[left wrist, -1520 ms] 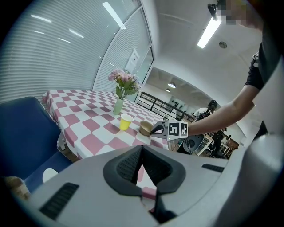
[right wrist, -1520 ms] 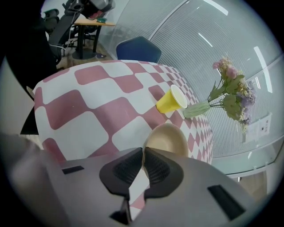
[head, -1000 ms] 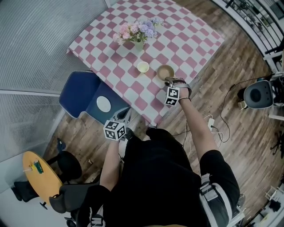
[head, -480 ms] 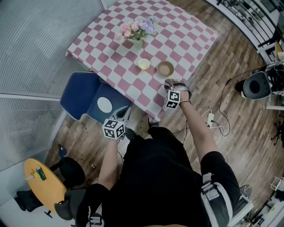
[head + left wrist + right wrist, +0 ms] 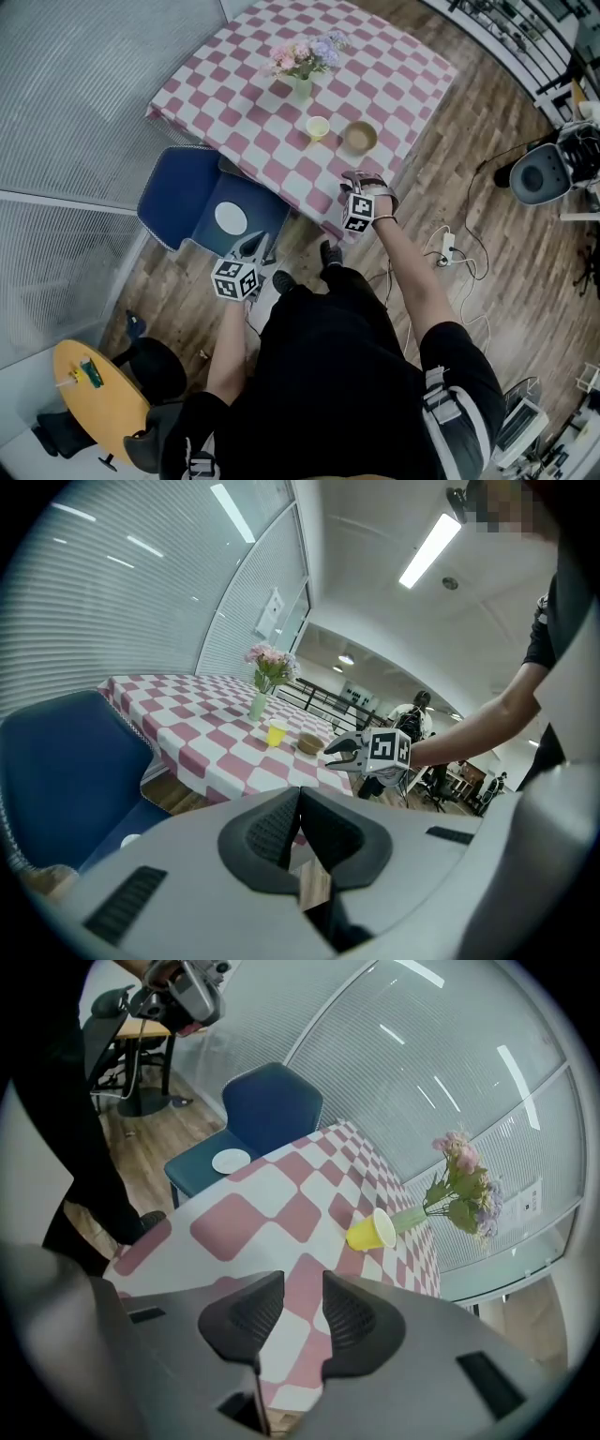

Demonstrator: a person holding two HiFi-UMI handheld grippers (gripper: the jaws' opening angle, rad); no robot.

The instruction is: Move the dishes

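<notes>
We're prob. sitting between grabs: right claw (image 5: 354, 178), just opening w/ nothing between, is hovering at the tabletop (image 5: 234, 94) near edge by bowl (image 5: 360, 137) & cup (image 5: 318, 127), left claw (image 5: 253, 246) pinched shut, empty, off the tabletop; next is calling for a reach onto the bowl rim.

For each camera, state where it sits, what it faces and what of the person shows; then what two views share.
Head view: on the person's head, facing steeply down at the checked table and blue chair; torso, arms, left gripper, right gripper show.
Left gripper view: on that gripper, facing across the table; its shut jaws and the right forearm show.
Right gripper view: on that gripper, facing over the table towards the chair; its empty jaws show, having just been opening.
Both gripper views share the yellow cup.
</notes>
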